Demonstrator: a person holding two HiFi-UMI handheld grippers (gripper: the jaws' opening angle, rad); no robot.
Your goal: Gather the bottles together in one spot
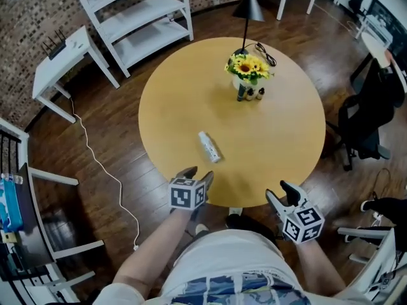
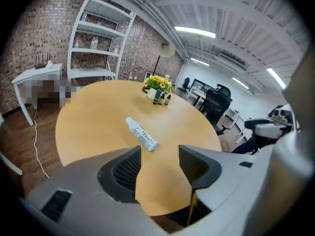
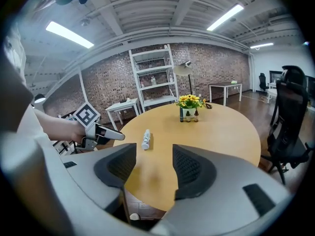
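A white bottle [image 1: 208,146] lies on its side on the round wooden table [image 1: 165,100], near the front edge. Three small dark bottles [image 1: 250,94] stand at the foot of a sunflower vase [image 1: 247,68] further back. My left gripper [image 1: 198,174] hovers at the table's near edge, just short of the white bottle [image 2: 141,133], open and empty. My right gripper [image 1: 280,192] is at the near edge to the right, also open with nothing between its jaws. In the right gripper view the white bottle [image 3: 146,138] lies ahead to the left and the small bottles [image 3: 188,115] stand far ahead.
A white shelf unit [image 1: 137,18] and a small white side table [image 1: 60,62] stand behind the table at left. A black office chair [image 1: 369,119] is at the right, a floor lamp [image 1: 249,5] behind the vase. A white cable [image 1: 102,164] runs over the wooden floor.
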